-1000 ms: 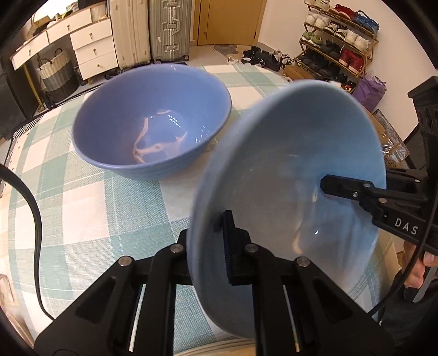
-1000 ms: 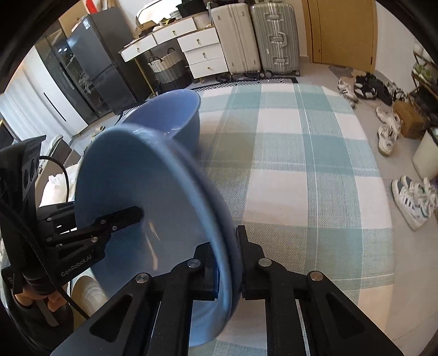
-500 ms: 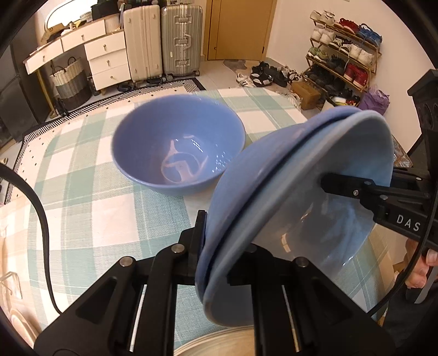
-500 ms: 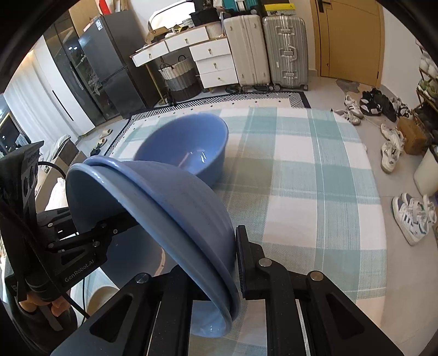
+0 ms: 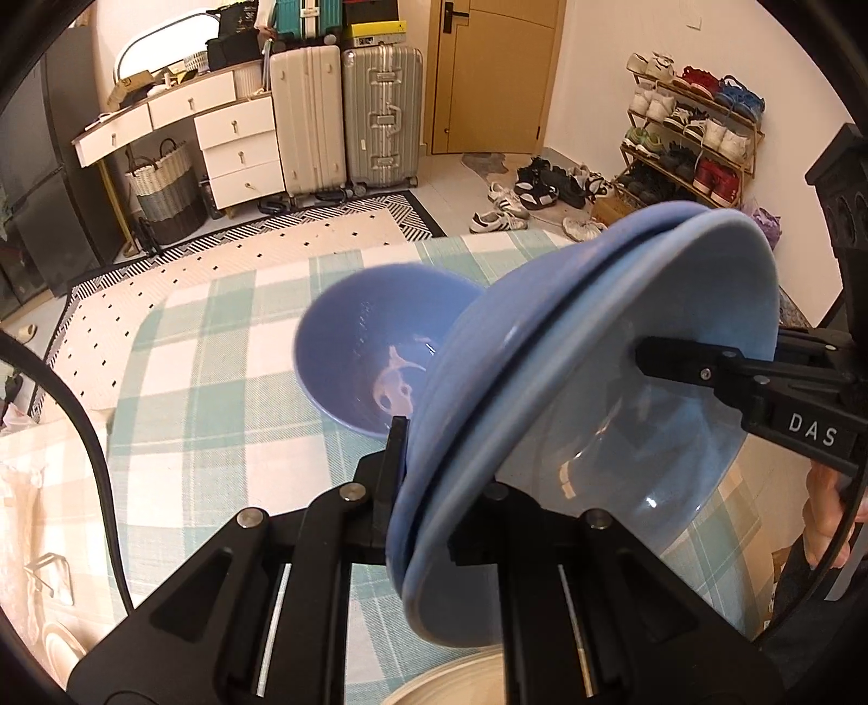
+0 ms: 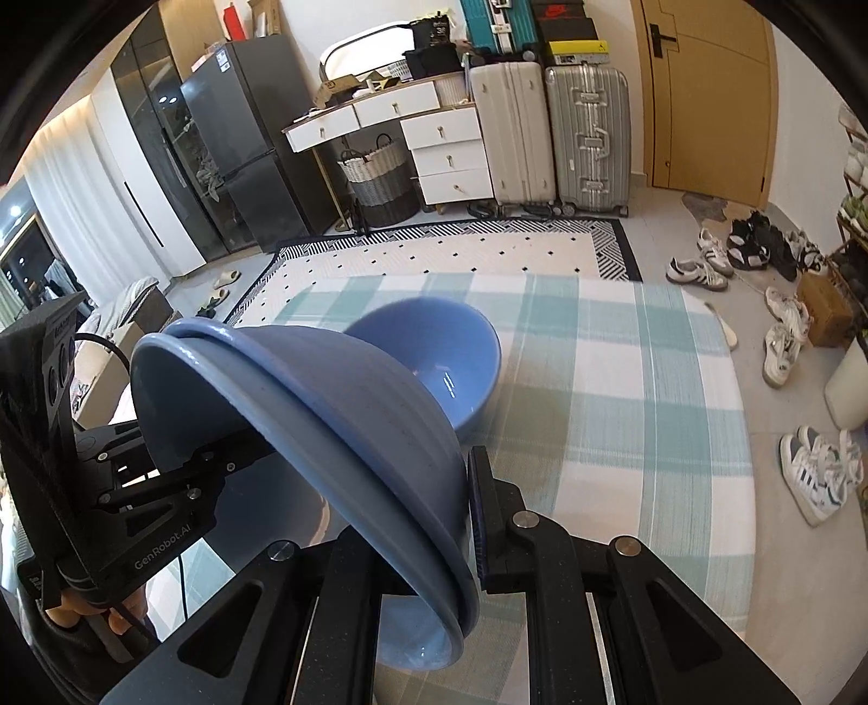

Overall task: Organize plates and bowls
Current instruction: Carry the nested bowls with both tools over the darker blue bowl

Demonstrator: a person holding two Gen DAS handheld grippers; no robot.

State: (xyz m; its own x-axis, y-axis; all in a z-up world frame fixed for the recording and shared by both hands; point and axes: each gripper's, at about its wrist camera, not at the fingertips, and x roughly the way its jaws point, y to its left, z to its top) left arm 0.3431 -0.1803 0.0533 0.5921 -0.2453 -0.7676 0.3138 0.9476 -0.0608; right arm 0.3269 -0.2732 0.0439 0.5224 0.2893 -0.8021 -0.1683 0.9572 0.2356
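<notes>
Three blue bowls [image 5: 380, 347], two nested [image 5: 624, 407]

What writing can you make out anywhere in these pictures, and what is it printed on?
"DAS": white letters on the right gripper, cut off at the picture's edge.
"GenRobot.AI": on the left gripper.
Fridge sticker and stacked boxes above the suitcases: too small to read.

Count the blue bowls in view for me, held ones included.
3. Two nested bowls are tilted above the table, clamped at opposite rims by the left gripper and right gripper. One bowl stands on the checked tablecloth beyond. Others may be hidden behind them.
</notes>
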